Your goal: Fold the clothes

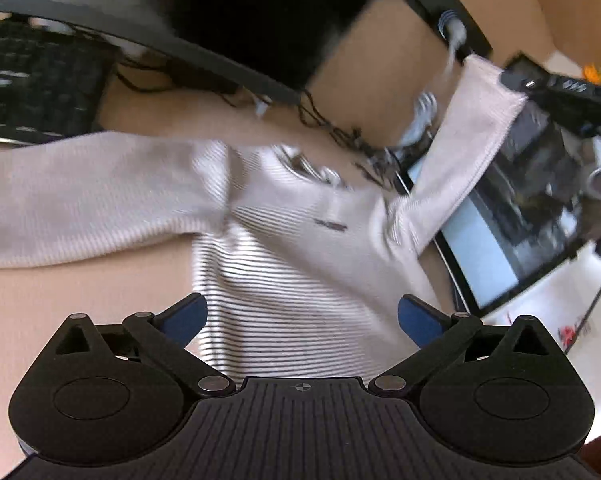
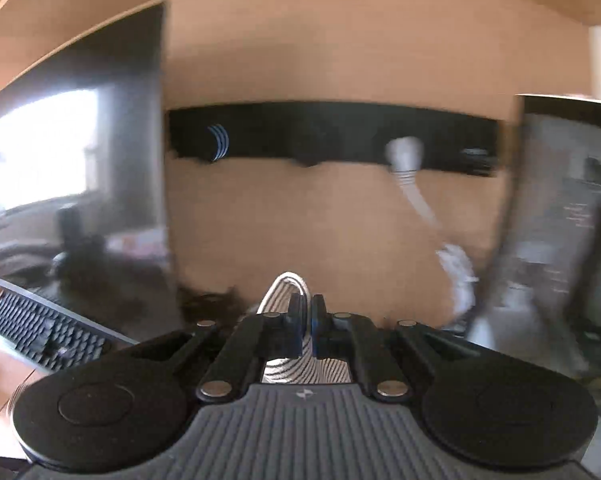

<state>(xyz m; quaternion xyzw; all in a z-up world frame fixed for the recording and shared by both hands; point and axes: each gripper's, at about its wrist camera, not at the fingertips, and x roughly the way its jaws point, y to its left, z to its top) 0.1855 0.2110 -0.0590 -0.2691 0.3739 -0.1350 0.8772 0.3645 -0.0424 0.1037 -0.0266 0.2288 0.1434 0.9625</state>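
1. On the desk (image 1: 80, 292): striped top (image 1: 284, 280), spread, one sleeve resting against a monitor (image 1: 512, 216).
2. Right gripper (image 2: 305, 320): clenched on a striped fold.
3. Left gripper (image 1: 302, 316): released, above the top.
4. Advice: draw the sleeve inward, clear of the cables (image 1: 340, 128).

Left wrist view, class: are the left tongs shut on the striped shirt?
No: the left tongs stand wide open above the striped shirt, gripping nothing.

Both fisheye views bend hard at the edges and smear with motion blur. Warm daylight glares off a monitor (image 2: 40, 148) at left; the keyboard (image 1: 36, 80) sits dim.
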